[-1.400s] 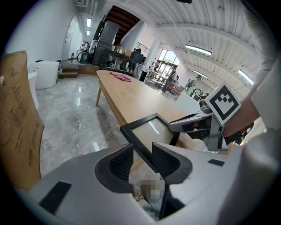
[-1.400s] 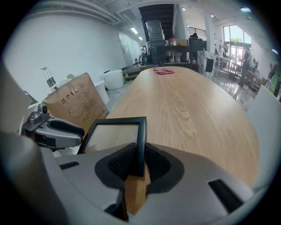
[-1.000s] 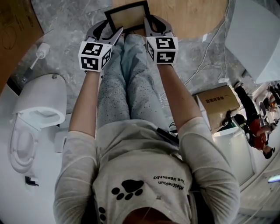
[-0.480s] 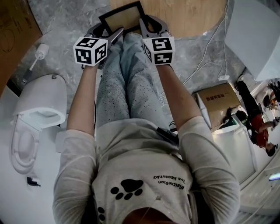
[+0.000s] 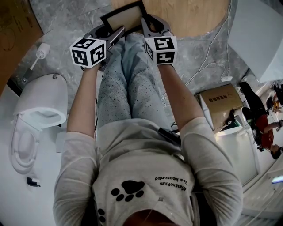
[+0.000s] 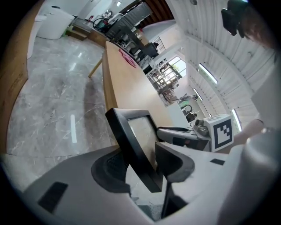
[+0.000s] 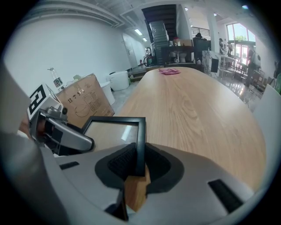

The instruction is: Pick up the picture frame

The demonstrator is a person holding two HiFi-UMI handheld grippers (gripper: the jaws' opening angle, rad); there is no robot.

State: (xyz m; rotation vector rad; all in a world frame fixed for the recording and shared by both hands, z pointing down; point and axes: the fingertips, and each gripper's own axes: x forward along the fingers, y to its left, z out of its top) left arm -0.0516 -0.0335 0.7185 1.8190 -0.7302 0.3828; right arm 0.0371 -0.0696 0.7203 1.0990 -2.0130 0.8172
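Right fingers [image 7: 119, 165] clamp picture frame [image 7: 140, 132], wooden table [image 7: 197, 101], marble floor [image 5: 75, 13]

Light-wood table [image 7: 197, 110], black picture frame [image 7: 115, 129] at its near edge, pink item [image 7: 169, 70] at far end

Black rectangular picture frame [image 5: 126, 18] with a pale, glazed panel lies face up at the near edge of the light wooden table [image 5: 190, 17].

The black rectangular picture frame [image 7: 140, 132] has smooth, satin moulding and a glossy, reflective pane. The pale wooden table [image 7: 197, 110] looks matt and fine-grained. The grey marble floor [image 6: 48, 96] is polished; the white ceramic toilet [image 5: 44, 95] on the left gleams.
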